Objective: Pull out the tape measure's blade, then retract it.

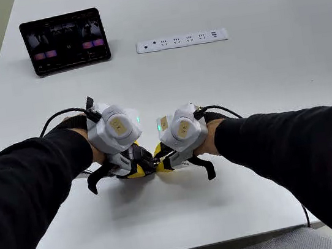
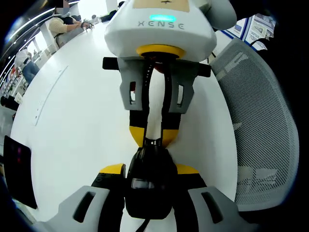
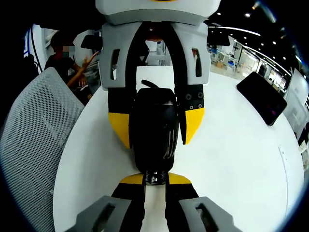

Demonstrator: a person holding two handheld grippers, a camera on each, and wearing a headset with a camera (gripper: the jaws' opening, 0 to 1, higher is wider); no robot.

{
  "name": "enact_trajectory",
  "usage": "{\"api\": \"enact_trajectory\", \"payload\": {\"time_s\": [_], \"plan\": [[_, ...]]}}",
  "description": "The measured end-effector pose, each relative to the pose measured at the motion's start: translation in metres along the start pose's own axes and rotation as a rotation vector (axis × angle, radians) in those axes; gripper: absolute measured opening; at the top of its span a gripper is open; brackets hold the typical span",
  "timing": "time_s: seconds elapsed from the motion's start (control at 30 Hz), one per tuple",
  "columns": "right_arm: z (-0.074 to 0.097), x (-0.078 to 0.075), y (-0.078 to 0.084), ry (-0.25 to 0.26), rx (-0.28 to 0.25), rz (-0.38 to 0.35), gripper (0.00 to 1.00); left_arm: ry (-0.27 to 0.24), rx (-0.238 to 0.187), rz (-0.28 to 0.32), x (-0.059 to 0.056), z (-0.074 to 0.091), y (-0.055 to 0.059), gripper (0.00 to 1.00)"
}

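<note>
Far left on the white table [image 1: 222,85], a propped tablet [image 1: 65,41], screen lit but too small to read. Nearer, a black sleeve [image 1: 25,181], cut off by the frame edge, leading to the left gripper [image 2: 148,170]. Clamped on the black tape measure [image 3: 154,125], yellow-tipped jaws pressed against either side of the case. In the head view, mostly buried under the two grippers' white housings, just a dark sliver between them, toward the near side of the table. Resting on the surface or held just above it: impossible to tell. Directly to the right, tip to tip, the right gripper [image 3: 155,180], pinched shut on the blade's end hook [image 2: 153,142]. Hardly any blade showing between hook and case, and no markings legible. Far, right of centre, a white power strip [image 1: 182,40] lying flat. By the near edge, a grey mesh chair [image 2: 260,125], only partly in frame.
</note>
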State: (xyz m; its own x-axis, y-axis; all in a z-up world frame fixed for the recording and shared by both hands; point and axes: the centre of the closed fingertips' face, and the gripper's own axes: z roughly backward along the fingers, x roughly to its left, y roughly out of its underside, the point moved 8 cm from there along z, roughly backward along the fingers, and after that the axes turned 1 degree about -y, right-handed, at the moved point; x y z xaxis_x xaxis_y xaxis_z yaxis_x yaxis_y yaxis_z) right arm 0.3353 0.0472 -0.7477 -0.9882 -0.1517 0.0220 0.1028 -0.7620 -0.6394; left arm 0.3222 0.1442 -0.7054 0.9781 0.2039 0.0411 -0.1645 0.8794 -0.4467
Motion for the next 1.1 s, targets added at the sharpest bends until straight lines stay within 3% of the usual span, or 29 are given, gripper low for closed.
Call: {"api": "enact_trajectory", "payload": {"time_s": [0.5, 1.1], "plan": [[0.007, 0.001, 0.004, -0.026, -0.002, -0.023, 0.10, -0.006, 0.006, 0.001, 0.000, 0.001, 0.000, 0.32], [0.014, 0.000, 0.013, -0.017, 0.021, -0.023, 0.11, -0.005, 0.012, 0.009, 0.002, 0.000, 0.000, 0.32]]}}
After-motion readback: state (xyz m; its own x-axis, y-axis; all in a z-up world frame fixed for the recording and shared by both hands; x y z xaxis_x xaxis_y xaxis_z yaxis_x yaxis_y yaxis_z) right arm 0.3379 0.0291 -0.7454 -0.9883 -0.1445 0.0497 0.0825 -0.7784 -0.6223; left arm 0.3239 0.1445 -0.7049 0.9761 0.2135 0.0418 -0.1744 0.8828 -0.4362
